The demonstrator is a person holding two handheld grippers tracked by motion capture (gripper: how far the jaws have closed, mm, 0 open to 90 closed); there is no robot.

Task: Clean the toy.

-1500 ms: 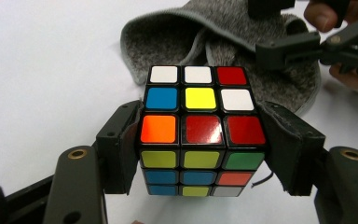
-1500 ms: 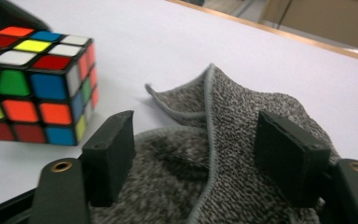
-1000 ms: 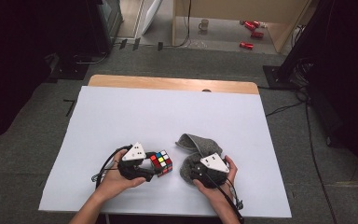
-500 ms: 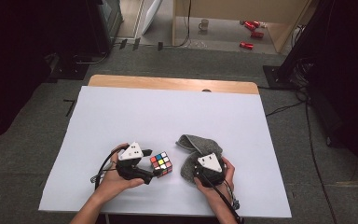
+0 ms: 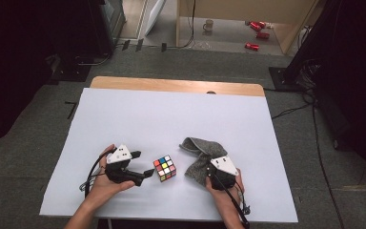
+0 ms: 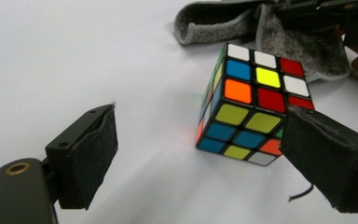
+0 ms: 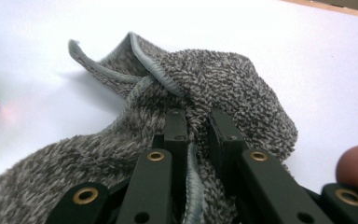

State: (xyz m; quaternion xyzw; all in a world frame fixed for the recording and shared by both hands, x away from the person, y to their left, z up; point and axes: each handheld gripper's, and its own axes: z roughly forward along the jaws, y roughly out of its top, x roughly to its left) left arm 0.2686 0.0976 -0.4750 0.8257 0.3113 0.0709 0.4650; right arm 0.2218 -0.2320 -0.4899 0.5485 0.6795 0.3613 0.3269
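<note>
Your left hand-held gripper (image 5: 148, 172): jaws just spread, cube (image 5: 164, 168) loose beside them.
Your right hand-held gripper (image 7: 196, 122): just closed, pinching the cloth (image 7: 223, 88).

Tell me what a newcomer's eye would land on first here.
The scrambled Rubik's cube stands bright on the white table, just off the open left gripper. To its right, the right gripper pinches a fold of the grey towel.

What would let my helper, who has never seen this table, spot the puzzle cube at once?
On the white table, look near the front edge, between the left gripper and the grey towel. The puzzle cube stands there free: small, with bright mixed colour squares.
</note>
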